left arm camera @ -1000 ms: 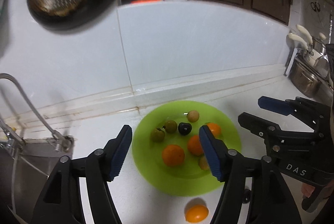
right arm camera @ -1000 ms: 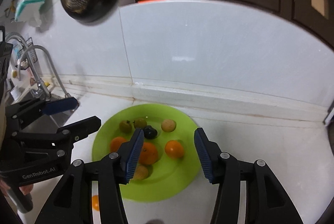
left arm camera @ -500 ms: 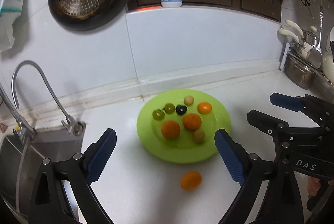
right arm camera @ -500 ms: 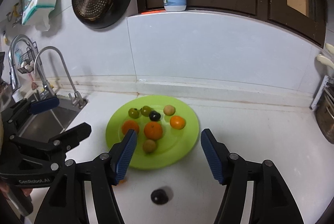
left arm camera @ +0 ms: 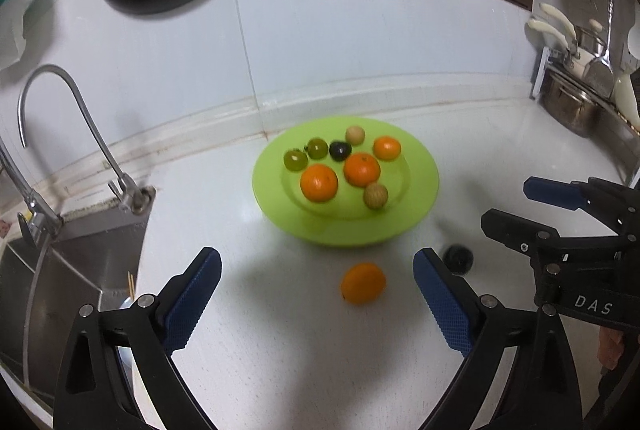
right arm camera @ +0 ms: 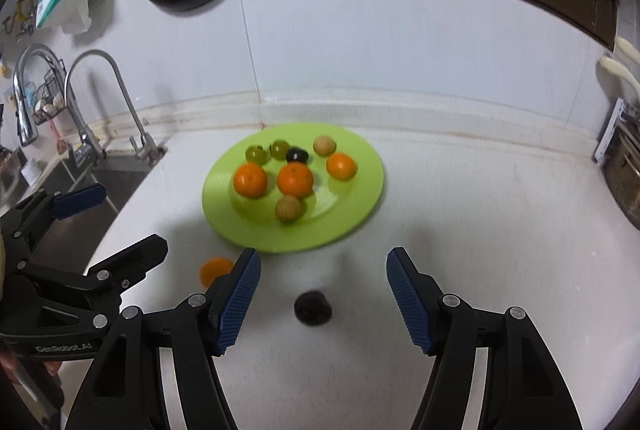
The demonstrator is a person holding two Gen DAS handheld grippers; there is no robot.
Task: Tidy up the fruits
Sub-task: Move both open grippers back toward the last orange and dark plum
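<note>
From the left wrist, the left claw (left arm camera: 316, 304) stood spread wide and empty above a loose orange (left arm camera: 363, 283) lying on the white surface (left arm camera: 280, 350), near the green plate (left arm camera: 420, 197) of fruit, a dark fruit (left arm camera: 459, 259) just beside its right finger.

we see the plate (left arm camera: 416, 205) on the surface (left arm camera: 280, 350) before the back wall, fruits on it. two fruits lie on the surface in front of the plate; the sink (left arm camera: 60, 270) lies left.

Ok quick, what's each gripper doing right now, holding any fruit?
Left gripper: open, holding nothing; the loose orange lies between its fingers.
Right gripper: open, holding nothing; the dark fruit lies on the counter between its fingers.
</note>
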